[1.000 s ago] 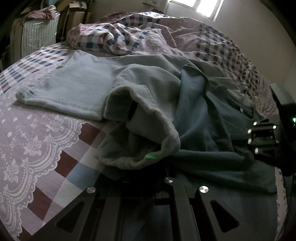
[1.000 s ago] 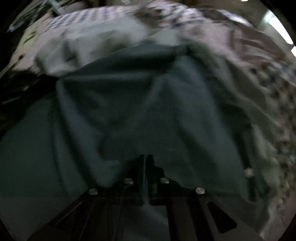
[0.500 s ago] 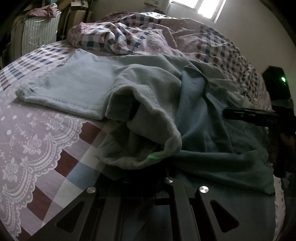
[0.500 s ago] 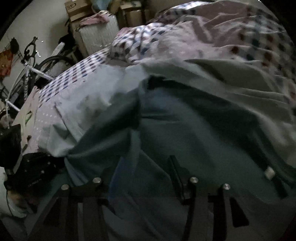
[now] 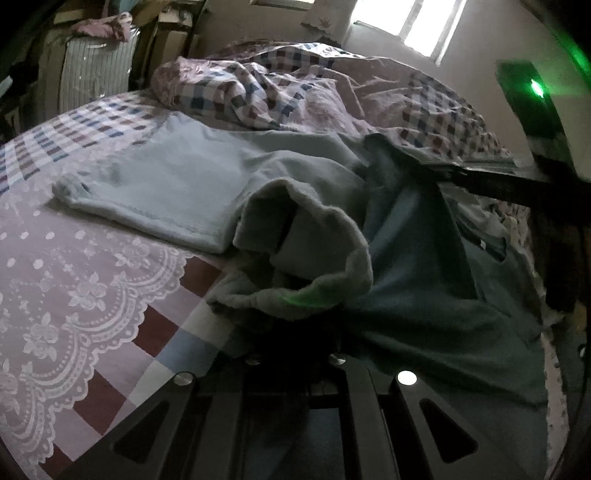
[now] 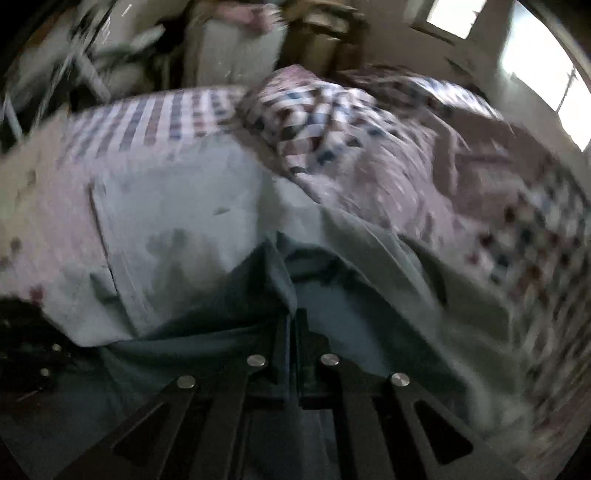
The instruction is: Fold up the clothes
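Note:
A pale grey-green fleecy garment (image 5: 177, 184) lies spread on the bed, its near part bunched into a raised roll (image 5: 332, 258). Darker teal cloth (image 5: 413, 266) of the same heap lies to its right. My left gripper (image 5: 295, 332) is shut on the garment's near edge, its tips buried under the fabric. My right gripper (image 6: 290, 325) is shut on a fold of the teal cloth (image 6: 221, 332). In the left wrist view the right gripper (image 5: 447, 173) reaches in from the right and holds that fold lifted. The right wrist view is blurred.
The bed has a pink lace-print sheet (image 5: 74, 295) and a crumpled checked quilt (image 5: 277, 96) at the far side. White storage and boxes (image 5: 92, 74) stand past the bed on the left. A bright window (image 5: 417, 22) is behind.
My right gripper let go, moved up and toward the far side, and shut again on a higher fold of the teal cloth, pulling it up. The left gripper kept still.

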Available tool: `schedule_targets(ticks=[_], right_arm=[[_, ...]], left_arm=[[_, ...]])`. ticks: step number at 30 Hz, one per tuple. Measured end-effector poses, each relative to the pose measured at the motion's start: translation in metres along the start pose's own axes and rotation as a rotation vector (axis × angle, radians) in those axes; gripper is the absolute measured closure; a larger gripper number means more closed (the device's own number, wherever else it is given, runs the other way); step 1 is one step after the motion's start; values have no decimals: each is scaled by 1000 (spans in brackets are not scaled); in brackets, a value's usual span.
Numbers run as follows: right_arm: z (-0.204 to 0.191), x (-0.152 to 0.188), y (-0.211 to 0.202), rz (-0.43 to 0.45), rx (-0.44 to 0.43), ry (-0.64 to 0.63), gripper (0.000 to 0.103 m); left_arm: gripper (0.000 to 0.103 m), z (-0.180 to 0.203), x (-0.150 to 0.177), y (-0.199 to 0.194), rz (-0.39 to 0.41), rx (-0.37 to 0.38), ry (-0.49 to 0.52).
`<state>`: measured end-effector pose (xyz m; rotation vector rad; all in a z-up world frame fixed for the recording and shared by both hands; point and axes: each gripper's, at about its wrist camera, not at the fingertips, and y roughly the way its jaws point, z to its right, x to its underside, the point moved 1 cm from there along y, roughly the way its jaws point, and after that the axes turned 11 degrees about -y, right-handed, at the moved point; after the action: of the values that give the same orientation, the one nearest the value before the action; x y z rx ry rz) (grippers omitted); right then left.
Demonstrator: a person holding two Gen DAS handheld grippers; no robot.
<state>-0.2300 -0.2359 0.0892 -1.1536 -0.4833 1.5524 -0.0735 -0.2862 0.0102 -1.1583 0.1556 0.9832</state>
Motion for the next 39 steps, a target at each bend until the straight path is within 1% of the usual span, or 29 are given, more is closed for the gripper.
schedule_targets(ticks=[1,2,4,8,9,10,12,13,15,16,17,19,20,23,27,28,29,32,34,35,36,39], right_arm=[[-5,-3,5,-12,15,-24,103],[-11,-5,12,-30,51,-58,103],[-16,-3,22,-54,84,-78,103],[-24,0,36,-57,167,-110,103],[-23,0,38,-60,173,-110,103],[-18,2,35,-59,189,-99,100],[-6,6,28,-60,234,-64,98],[7,13,17,-58,262,-22,93],[32,28,-6,-43,309,61,78],[47,43,-24,-30,332,121,59],[63,60,-43,-18,355,182,48],[86,95,-73,-15,375,292,47],[98,123,-91,-29,375,377,46],[113,199,-129,-64,327,599,46],[90,301,-173,-71,292,819,45],[83,320,-180,-85,298,857,45],[74,347,-190,-101,305,914,45],[40,393,-215,-105,299,1044,45],[7,417,-242,-72,305,1101,45],[-10,423,-253,-53,300,1117,45],[-28,428,-263,-36,294,1131,45],[-96,430,-301,33,305,1117,45]], left_arm=[[98,0,0,0,-1,-3,4],[98,0,0,2,-11,-5,4],[98,0,-1,3,-19,-5,3],[98,0,0,4,-25,-10,11],[98,0,0,5,-28,-11,12],[98,0,0,6,-31,-12,13],[97,1,1,7,-34,-16,15],[97,1,1,7,-36,-19,15],[97,1,2,7,-37,-21,16],[97,1,2,7,-38,-21,17],[97,1,2,7,-39,-22,19],[97,3,3,7,-40,-25,25],[97,3,3,7,-40,-26,27],[96,4,3,7,-42,-28,31],[95,4,3,7,-42,-28,32],[95,4,3,7,-42,-28,33],[95,4,3,7,-42,-29,34],[95,6,3,7,-41,-35,39],[94,6,4,8,-42,-40,41],[94,7,4,8,-42,-41,43],[94,6,4,8,-42,-38,42],[90,4,3,6,-56,-7,25]])
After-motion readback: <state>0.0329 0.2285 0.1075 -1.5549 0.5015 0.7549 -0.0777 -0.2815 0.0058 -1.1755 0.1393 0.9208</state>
